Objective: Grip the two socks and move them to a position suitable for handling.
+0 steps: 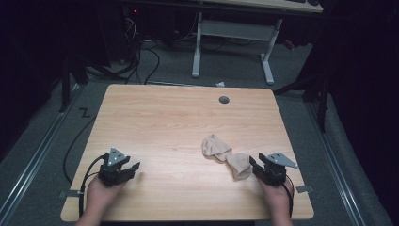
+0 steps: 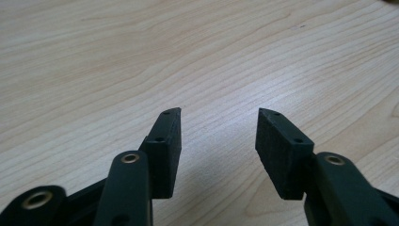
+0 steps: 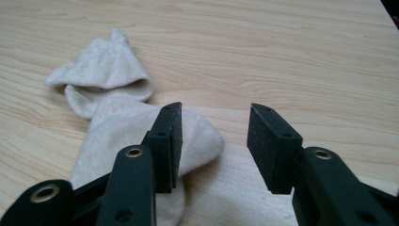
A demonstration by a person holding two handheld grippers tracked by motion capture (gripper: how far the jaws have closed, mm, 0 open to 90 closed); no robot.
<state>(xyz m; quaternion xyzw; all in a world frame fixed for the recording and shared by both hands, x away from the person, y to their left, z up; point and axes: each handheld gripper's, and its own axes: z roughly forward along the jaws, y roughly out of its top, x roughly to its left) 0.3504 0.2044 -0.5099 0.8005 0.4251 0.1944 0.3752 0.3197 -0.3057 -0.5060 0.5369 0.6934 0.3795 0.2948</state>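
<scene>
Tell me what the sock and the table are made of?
The sock looks like soft knitted cloth, maybe cotton: it is cream, matte, a bit fuzzy, and it folds and crumples. The table looks like wood, or a wood-print coating on board: pale, smooth, with wavy grain lines and a slight sheen. The pictures cannot settle which.

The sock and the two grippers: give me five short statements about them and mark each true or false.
1. The beige sock lies on the wooden table near the right gripper. True.
2. The left gripper is clamped on the sock. False: its jaws stand open over bare wood.
3. The right gripper's jaws are open. True.
4. The sock lies flat and straight. False: it is twisted and bunched.
5. The sock sits at the table's far left corner. False: it lies right of centre, toward the near edge.
</scene>
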